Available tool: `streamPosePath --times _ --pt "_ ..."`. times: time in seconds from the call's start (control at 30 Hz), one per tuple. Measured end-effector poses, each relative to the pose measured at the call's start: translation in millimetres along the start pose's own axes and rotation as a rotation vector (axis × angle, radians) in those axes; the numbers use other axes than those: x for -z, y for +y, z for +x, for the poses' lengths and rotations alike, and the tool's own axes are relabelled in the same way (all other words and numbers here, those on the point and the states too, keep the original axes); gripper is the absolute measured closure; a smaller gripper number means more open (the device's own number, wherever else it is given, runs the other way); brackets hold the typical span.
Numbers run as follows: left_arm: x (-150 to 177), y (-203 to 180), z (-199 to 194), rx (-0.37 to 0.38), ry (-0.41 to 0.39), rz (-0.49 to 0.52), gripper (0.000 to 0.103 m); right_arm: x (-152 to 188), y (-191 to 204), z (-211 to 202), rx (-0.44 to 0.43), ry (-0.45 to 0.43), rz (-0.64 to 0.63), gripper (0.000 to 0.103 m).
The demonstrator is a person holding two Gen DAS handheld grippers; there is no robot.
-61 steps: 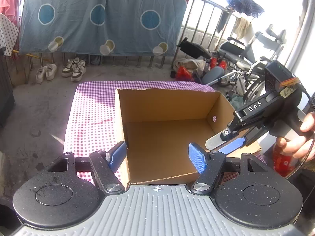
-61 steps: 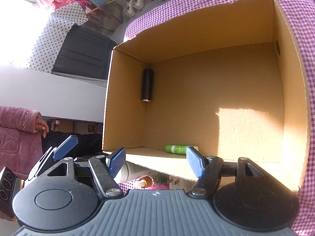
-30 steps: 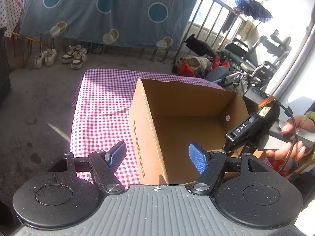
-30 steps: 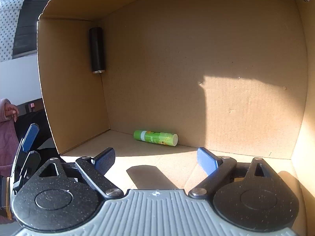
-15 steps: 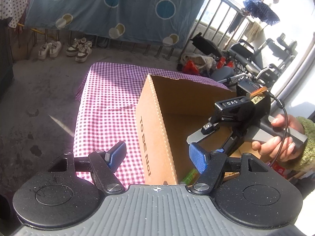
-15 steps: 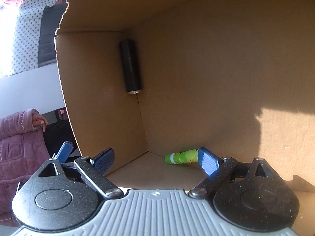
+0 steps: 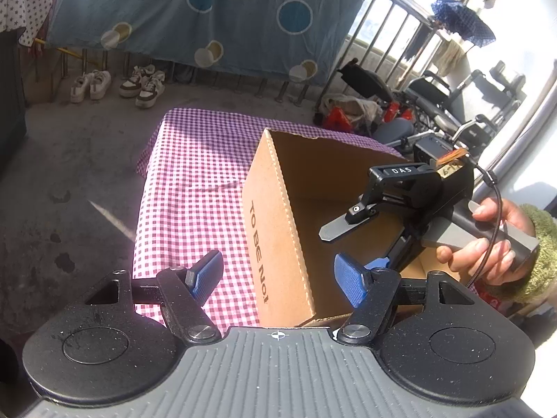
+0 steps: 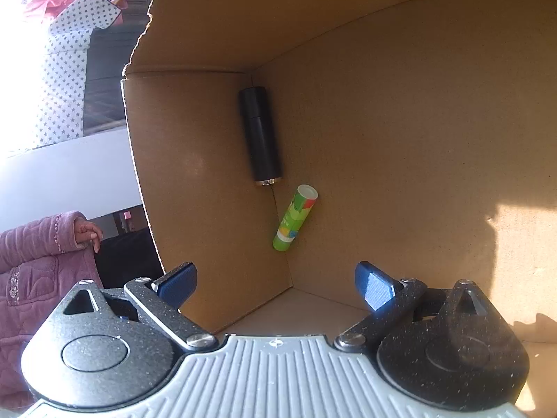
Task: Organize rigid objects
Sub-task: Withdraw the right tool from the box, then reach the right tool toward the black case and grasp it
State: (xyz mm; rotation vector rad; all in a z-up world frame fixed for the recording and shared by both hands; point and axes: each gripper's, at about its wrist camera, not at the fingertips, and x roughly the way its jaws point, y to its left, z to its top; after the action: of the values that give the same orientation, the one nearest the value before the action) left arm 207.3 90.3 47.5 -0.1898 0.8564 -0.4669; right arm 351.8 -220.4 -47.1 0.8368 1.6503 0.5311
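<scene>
An open cardboard box (image 7: 278, 230) stands on a purple checked tablecloth (image 7: 195, 188). Inside it, a black cylinder (image 8: 259, 139) lies along the foot of a side wall. A green glue stick (image 8: 294, 223) lies just below the cylinder, beside the same crease. My right gripper (image 8: 275, 285) reaches into the box with its jaws opening; nothing is between them, and the stick lies ahead of the fingertips. In the left wrist view a hand (image 7: 487, 244) holds the right gripper (image 7: 355, 244) over the box. My left gripper (image 7: 276, 277) is open and straddles the box's near corner without pressing it.
A person in a pink quilted sleeve (image 8: 41, 254) stands beside the box. A blue sheet (image 7: 209, 10) hangs on a railing behind the table, with shoes (image 7: 118, 83) on the floor below. Wheelchairs (image 7: 435, 104) stand at the back right.
The right gripper has swung left inside the box and opened wider. The green stick, earlier along the near wall, now lies by the side wall below the cylinder.
</scene>
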Motion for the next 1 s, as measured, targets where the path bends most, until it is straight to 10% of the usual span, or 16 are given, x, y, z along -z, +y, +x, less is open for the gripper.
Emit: streamPosePath --times 0.4,0.73,1.0 --pt "10 -14 -17 0.010 -0.016 -0.001 0.032 77 4 -87 -0.065 -0.212 -0.076 0.004" --pt "31 -52 -56 0.034 -0.067 0.073 0.032 223 -12 -170 -0.207 -0.537 -0.253 0.002" --pt "78 -105 -48 0.075 -0.028 0.195 0.031 319 -71 -163 -0.146 -0.775 -0.290 0.001"
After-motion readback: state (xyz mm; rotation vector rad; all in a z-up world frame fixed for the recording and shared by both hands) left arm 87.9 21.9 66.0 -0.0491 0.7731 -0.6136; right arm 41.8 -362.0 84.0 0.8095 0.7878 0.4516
